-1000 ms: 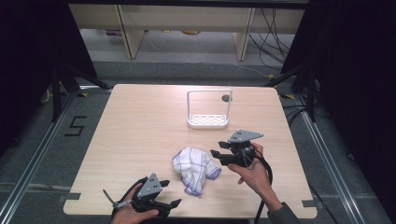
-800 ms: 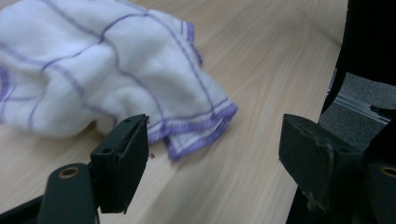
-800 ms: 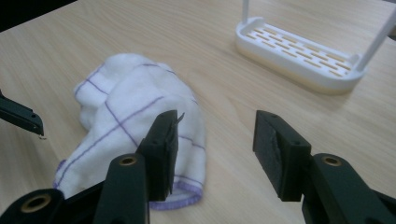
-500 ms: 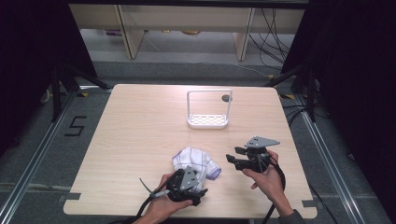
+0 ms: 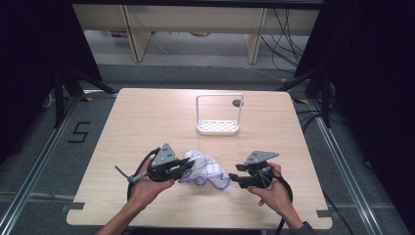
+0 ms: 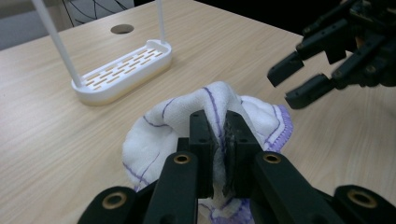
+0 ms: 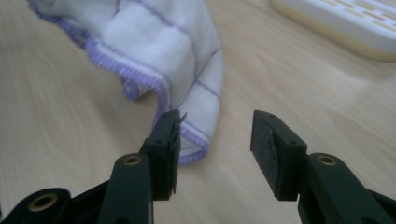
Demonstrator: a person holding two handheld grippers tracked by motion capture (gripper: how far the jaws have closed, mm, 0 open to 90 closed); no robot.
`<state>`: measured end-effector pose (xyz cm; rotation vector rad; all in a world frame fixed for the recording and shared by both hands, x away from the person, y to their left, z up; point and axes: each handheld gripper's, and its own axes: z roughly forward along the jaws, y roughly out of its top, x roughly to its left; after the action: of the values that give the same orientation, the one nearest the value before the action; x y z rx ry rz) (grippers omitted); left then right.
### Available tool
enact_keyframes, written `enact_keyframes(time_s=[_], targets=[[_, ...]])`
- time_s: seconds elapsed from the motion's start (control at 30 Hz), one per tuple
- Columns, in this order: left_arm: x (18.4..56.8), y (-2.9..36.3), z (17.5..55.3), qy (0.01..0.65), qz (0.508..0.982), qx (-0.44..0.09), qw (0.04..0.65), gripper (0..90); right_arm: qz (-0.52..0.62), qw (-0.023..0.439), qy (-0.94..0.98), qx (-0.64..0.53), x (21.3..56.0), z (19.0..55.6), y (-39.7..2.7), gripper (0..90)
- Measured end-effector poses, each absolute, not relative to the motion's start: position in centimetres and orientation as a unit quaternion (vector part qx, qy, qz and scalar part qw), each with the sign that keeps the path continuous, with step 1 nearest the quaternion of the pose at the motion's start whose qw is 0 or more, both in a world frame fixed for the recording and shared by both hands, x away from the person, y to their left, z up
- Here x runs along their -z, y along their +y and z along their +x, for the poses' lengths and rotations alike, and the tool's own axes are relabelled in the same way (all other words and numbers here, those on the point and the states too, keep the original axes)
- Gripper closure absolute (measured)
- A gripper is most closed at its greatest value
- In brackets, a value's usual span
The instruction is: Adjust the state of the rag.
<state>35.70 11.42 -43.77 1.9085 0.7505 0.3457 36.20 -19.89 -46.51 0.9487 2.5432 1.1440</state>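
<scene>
Cloth (image 6: 177,116) pinched by left gripper (image 6: 218,140), rack (image 5: 218,126) bare

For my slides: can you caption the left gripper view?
Left gripper pinching a fold of white, purple-edged cloth; right gripper open nearby.

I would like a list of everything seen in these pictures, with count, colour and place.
cloth: one, white with purple lines and hem, crumpled at the table's near middle.
rack: one, white, slotted base with a tall frame, far middle of the table.
table: one, light wood, with a round hole near the rack.
left claw: one, black, has just closed on a fold of the cloth.
right claw: one, black, open, beside the cloth's hem.
</scene>
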Motion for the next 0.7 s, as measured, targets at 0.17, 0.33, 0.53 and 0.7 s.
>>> enact_keyframes(time_s=[0.17, 0.33, 0.53, 0.7], targets=[[43.7, 12.1, 36.2, 0.319, 0.791, -0.136, 0.504, 82.8, 0.295, 0.086, 0.874, -0.376, 47.3, 35.7, -18.6, 47.2], [43.6, 12.4, 36.4, 0.321, 0.79, -0.126, 0.507, 82.8, 0.319, 0.099, 0.876, -0.347, 49.1, 36.3, -17.4, 55.0], [43.1, 13.6, 36.1, 0.324, 0.787, -0.121, 0.511, 83.4, 0.299, 0.094, 0.872, -0.375, 48.3, 37.3, -18.2, 88.4], [41.4, 14.9, 34.3, 0.318, 0.787, -0.096, 0.521, 83.5, 0.284, 0.104, 0.851, -0.428, 43.0, 35.9, -20.5, 88.9]])
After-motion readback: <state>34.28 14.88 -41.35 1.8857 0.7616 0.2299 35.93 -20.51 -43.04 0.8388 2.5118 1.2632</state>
